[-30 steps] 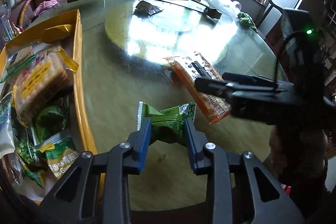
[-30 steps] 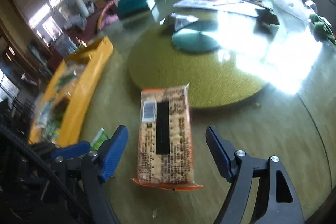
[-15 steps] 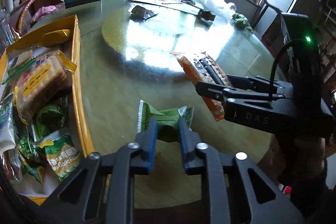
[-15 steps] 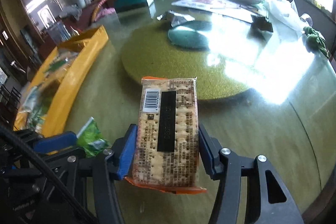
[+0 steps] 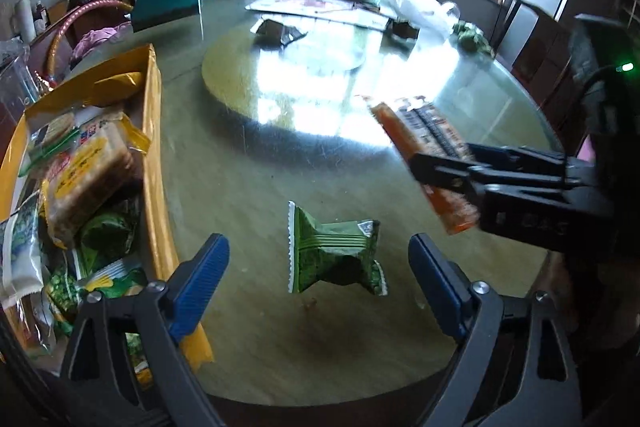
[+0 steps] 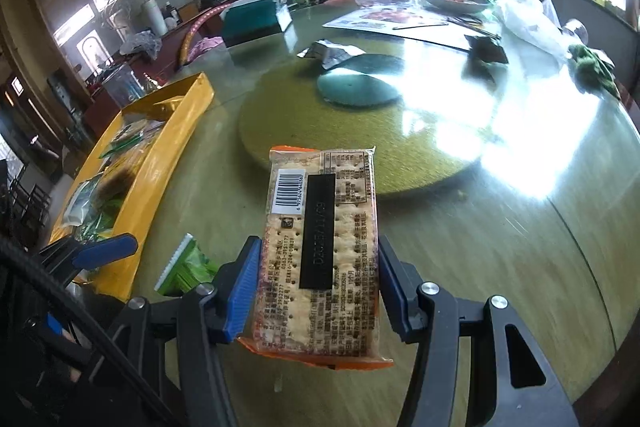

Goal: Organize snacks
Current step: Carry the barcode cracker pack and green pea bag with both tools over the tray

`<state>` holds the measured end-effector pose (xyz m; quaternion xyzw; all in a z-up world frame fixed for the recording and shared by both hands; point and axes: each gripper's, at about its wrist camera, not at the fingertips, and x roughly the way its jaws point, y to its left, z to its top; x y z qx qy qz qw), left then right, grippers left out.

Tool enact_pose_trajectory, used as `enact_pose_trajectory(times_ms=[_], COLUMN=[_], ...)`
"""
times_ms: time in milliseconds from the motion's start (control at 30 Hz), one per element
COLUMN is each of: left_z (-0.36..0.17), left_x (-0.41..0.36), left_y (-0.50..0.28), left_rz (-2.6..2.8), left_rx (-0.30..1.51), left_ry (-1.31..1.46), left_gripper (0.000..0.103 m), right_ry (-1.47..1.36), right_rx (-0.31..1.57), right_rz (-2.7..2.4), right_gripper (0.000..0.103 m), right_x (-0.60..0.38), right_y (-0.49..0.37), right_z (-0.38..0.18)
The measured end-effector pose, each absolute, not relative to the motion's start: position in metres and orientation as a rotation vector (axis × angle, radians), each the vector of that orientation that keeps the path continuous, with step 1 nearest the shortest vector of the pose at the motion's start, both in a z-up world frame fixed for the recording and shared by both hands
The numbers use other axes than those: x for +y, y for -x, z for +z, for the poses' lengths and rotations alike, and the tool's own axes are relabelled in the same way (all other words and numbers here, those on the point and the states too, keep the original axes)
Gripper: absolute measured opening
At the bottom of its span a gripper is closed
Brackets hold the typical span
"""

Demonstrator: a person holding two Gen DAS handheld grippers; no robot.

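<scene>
A small green snack packet (image 5: pixel 336 253) lies on the round table between the wide-apart blue fingers of my left gripper (image 5: pixel 318 271), whose jaws are opening and do not touch it. My right gripper (image 6: pixel 316 287) is shut on an orange cracker pack (image 6: pixel 320 251), held lifted off the table with its barcode side up. The same cracker pack (image 5: pixel 424 147) shows at the right of the left wrist view, clamped in the black right gripper. In the right wrist view the green packet (image 6: pixel 184 267) lies beside the yellow tray (image 6: pixel 156 163).
The yellow tray (image 5: pixel 154 131) at the table's left edge holds several snack packs. A round green turntable (image 6: pixel 420 131) fills the table's middle. Bottles, a plastic container, papers and a white bag crowd the far side. A chair (image 5: pixel 524 31) stands at the right.
My left gripper's fingers, closed on the green packet before, have spread wide and let it go. My right gripper has closed on the cracker pack and lifted it off the table.
</scene>
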<state>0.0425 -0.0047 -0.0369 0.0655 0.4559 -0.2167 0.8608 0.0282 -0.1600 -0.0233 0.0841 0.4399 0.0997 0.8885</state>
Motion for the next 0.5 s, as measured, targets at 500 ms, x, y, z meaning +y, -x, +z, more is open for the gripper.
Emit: enact_pose_trajectory(times_ms=[500], left_z=[-0.019], left_x=[0.016], left_y=[-0.033], left_rz=[-0.524], left_rx=[0.936], left_ry=[-0.032], left_gripper=[0.043], right_ry=[-0.22], right_rx=[0.881], right_rz=[0.251], right_gripper=[0.056], right_x=[-0.157], right_y=[-0.02], right_z=[-0.011])
